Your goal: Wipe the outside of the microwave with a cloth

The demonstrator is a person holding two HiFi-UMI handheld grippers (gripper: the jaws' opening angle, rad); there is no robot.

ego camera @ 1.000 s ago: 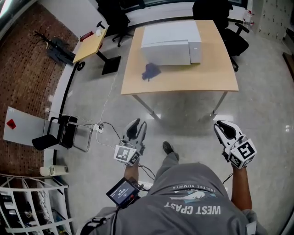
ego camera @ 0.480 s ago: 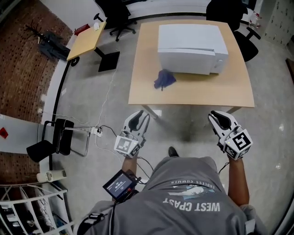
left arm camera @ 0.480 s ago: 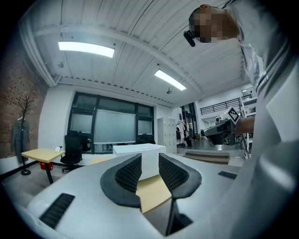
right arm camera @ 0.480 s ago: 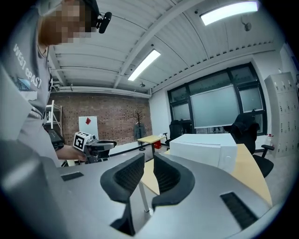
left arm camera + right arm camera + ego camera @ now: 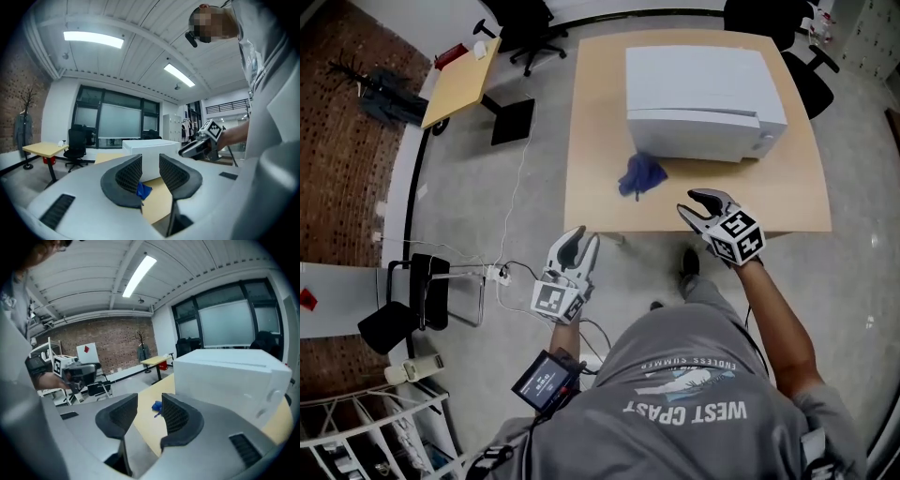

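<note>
Bright, even light from ceiling strip lights (image 5: 93,40); fisheye edges darken.

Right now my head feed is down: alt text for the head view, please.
The right gripper reaches over the near edge of the wooden table, its empty jaws just opening, short of a crumpled blue cloth lying in front of the white microwave. The left gripper, open and empty, hangs over the floor, short of the table.

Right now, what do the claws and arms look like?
Pale grey shells, dark ribbed pads. Left claw and right claw each carry a white cube with black square markers. A black cable trails below the left. Grey short-sleeved T-shirt. The right claw's jaws have just been opening, nothing between them.
</note>
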